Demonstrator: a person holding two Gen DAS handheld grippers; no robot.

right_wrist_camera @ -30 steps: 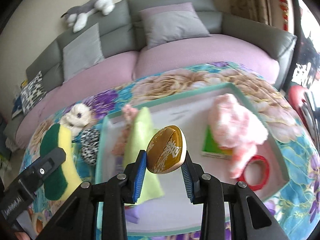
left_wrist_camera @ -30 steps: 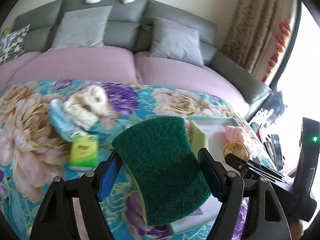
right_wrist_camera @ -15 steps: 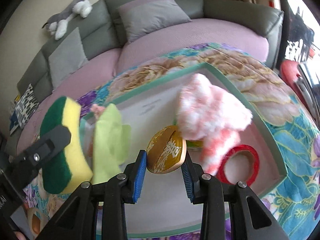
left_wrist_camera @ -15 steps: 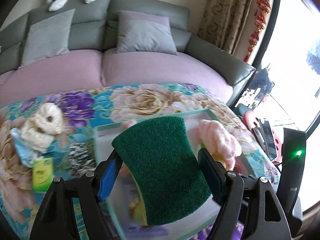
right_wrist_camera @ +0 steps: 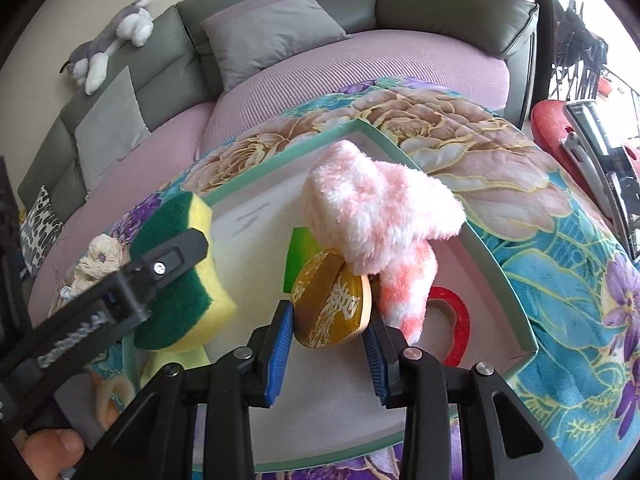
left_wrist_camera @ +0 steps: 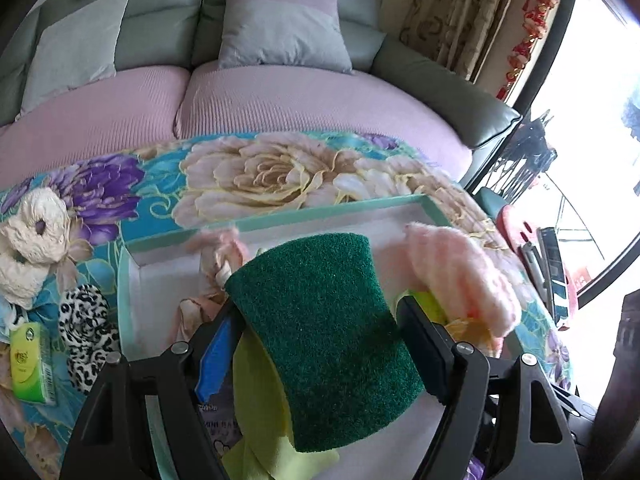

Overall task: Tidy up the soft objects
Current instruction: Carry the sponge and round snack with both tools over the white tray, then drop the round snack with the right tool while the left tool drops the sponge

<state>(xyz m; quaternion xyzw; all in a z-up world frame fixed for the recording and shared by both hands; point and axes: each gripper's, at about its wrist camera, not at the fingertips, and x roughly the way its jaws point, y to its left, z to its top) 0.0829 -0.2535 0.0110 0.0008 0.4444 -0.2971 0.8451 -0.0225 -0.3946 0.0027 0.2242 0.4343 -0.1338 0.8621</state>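
- Left gripper (left_wrist_camera: pixel 320 334): jaws wide, pressed on the two ends of a green-and-yellow scouring sponge (left_wrist_camera: pixel 320 340), which it carries above the near left part of the tray.
- Right gripper (right_wrist_camera: pixel 326 330): jaws partly closed on a round golden cushion-like disc (right_wrist_camera: pixel 330 306) with pale characters printed on it; the characters are too blurred to read. The disc hangs over the middle of the tray, touching the pink sock.
- Tray (right_wrist_camera: pixel 508 276): shallow, mint-rimmed, white-floored, on the table under a floral cloth (right_wrist_camera: pixel 560 248). Inside lie a fluffy pink-and-white sock (right_wrist_camera: pixel 376 216), a red tape ring (right_wrist_camera: pixel 460 320), a flat green packet (right_wrist_camera: pixel 298 256) and a lime-yellow cloth (left_wrist_camera: pixel 260 408).
- Left of the tray, on the cloth: a leopard-print soft item (left_wrist_camera: pixel 86 320), a green tissue packet (left_wrist_camera: pixel 30 360) with an unreadable logo, and a cream fluffy scrunchie (left_wrist_camera: pixel 32 240).
- Far: a sofa with lilac seat covers (left_wrist_camera: pixel 280 96), grey cushions (left_wrist_camera: pixel 280 36) and a grey-and-white plush toy (right_wrist_camera: pixel 108 40) on its back.
- Risk, right side: the disc is close against the sock; released here it would likely land on the sock or roll onto the tape ring rather than lie flat.
- Risk, left side: the sponge is squeezed only at its ends, so it may spring or twist on release and fall on the tray rim; the two grippers are near each other and could collide.
- Writing: a printed word on the left gripper's side, seen from the right camera, is too blurred to read.
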